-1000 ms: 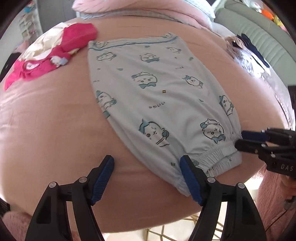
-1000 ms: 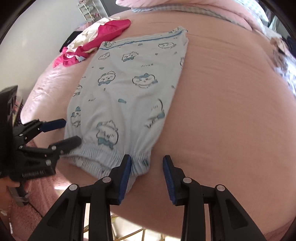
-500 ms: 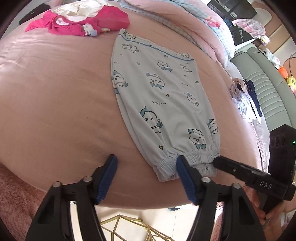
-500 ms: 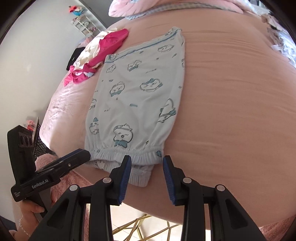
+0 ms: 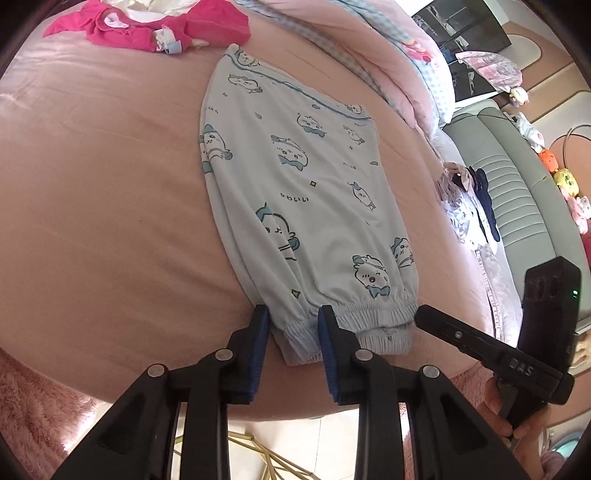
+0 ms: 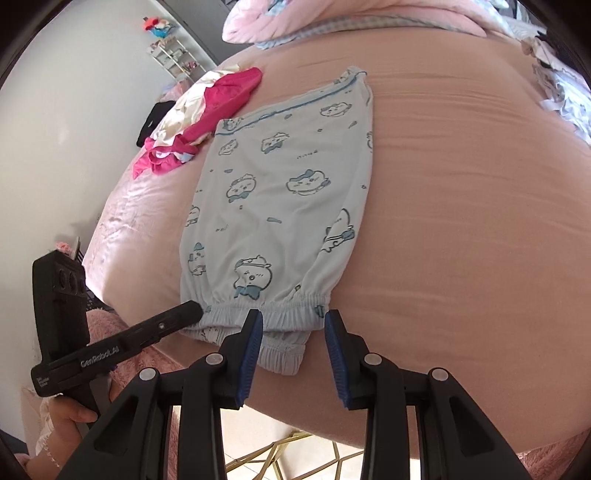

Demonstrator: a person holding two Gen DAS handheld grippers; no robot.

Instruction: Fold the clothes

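With the light-blue printed trousers (image 5: 295, 206) flat at the bed's (image 5: 92, 221) near edge, the closing left gripper (image 5: 291, 332) and half-apart right gripper (image 6: 293, 332) should each pinch both cuff layers squarely before lifting together.

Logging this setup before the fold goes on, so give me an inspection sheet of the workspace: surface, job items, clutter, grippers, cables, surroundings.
Surface: pink bed sheet, smooth, a few light wrinkles.
Job's things: light blue printed pants folded lengthwise, lying flat, elastic cuffs at the near bed edge.
Clutter: pink and white clothes pile beyond the pants; another small heap of garments at the bed's side.
Grippers: left gripper closing, cuff corner between its pads; right gripper straddles the other cuff corner, pads not visibly pressing.
Cables: nothing seen.
Surroundings: rolled pink bedding, grey-green sofa with plush toys, white wall, shelf rack.
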